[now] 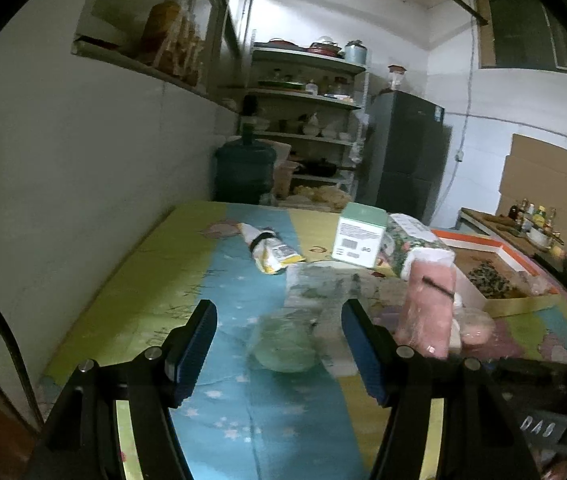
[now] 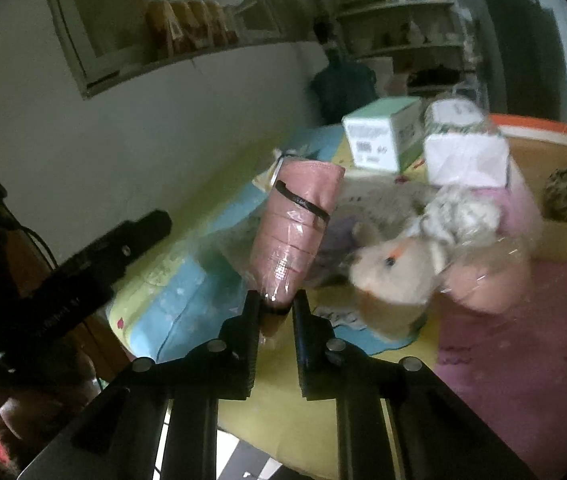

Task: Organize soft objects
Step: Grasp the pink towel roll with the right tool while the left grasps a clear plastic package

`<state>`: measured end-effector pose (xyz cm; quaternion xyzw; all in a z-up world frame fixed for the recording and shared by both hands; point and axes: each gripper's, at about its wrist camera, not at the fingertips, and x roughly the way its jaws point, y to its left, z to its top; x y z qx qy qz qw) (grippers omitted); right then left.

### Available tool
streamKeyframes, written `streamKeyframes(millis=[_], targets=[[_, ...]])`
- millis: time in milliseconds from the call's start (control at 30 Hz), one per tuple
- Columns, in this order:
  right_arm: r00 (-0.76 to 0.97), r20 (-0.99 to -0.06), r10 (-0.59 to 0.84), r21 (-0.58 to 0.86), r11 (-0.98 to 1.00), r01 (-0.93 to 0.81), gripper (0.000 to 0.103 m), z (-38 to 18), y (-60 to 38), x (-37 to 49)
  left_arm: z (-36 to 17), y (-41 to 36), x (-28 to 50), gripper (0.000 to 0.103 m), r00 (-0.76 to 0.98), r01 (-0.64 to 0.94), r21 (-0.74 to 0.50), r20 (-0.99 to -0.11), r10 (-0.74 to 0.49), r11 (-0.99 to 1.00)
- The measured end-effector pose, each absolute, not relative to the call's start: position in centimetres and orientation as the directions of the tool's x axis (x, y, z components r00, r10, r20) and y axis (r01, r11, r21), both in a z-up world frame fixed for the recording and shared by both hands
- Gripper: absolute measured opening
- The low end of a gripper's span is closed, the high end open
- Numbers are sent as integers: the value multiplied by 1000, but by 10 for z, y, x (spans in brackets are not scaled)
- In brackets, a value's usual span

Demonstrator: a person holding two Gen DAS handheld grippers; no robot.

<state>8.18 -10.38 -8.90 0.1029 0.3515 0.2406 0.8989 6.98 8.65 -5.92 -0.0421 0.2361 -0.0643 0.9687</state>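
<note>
The right gripper [image 2: 277, 306] pinches the pink roll's [image 2: 297, 232] lower end, just left of the plush toy [image 2: 395, 276]; the left gripper [image 1: 279, 338] fingers stand spread above the worktop [image 1: 155, 280]

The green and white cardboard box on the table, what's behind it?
Behind the green and white cardboard box stand a big dark water jug, metal shelves and a dark fridge. The box hides the table edge right behind it.
</note>
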Motion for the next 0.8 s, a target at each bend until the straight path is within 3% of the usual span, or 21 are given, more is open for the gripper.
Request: streamKeyframes(millis=[233, 433, 600, 800], targets=[[713, -524, 466, 332, 883, -333, 15, -69, -128, 72, -58, 67, 86, 65, 859, 194, -110, -461, -223, 975], [739, -501, 451, 333, 888, -316, 15, -61, -143, 69, -62, 40, 120, 65, 793, 314, -61, -532, -297, 947], [744, -494, 451, 343, 887, -310, 15, -61, -152, 67, -75, 24, 135, 63, 760, 355, 5, -584, -286, 935], [747, -489, 450, 351, 886, -304, 15, -63, -155, 65, -82, 27, 139, 26, 756, 327, -16, -596, -271, 945]])
